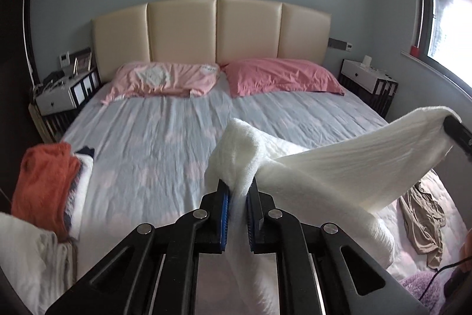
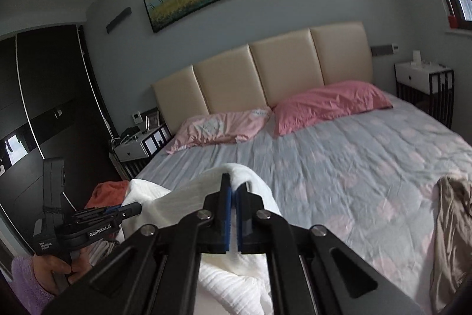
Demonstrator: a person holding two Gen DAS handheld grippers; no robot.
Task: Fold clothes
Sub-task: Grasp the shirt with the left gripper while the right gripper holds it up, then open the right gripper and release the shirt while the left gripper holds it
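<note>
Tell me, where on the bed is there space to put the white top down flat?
The widest bare patch of sheet lies mid-bed, below the pink pillows and between the orange pile and the white garment both grippers hold. The right half of the bed is open too, above the beige garment. The near-left corner is crowded.

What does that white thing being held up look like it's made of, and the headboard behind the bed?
The white garment, clamped in both the left tool and right tool, looks like a soft knit, probably cotton: fine ribbed texture, matte, draping limply. The headboard looks like padded leather or faux leather: smooth cream panels with a slight sheen and stitched seams. Which one, I can't tell.
</note>
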